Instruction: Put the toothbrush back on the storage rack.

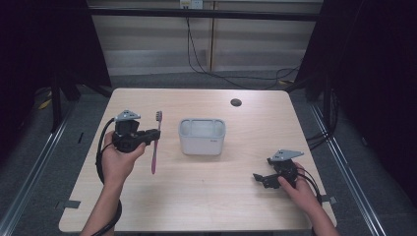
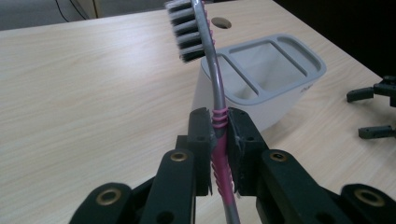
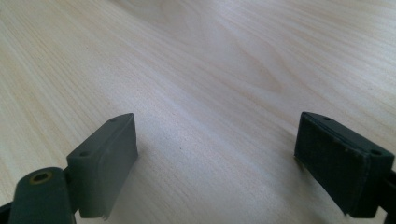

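Observation:
A pink and grey toothbrush (image 1: 155, 142) is clamped in my left gripper (image 1: 155, 136) at the left of the table, held off the wood with its bristle head toward the far edge. In the left gripper view both pads press on the ribbed pink grip of the toothbrush (image 2: 218, 122), and the dark bristles rise at the top. A white holder (image 1: 201, 136) with grey-rimmed compartments stands mid-table, just right of the brush; the holder (image 2: 261, 74) shows two open slots. My right gripper (image 1: 262, 180) rests low near the front right, jaws wide apart, and between them (image 3: 215, 158) lies bare wood.
A round cable hole (image 1: 236, 102) sits in the table (image 1: 211, 196) near the far edge. Black frame posts and cables stand behind and beside the table. Bare wood stretches between the holder and my right gripper.

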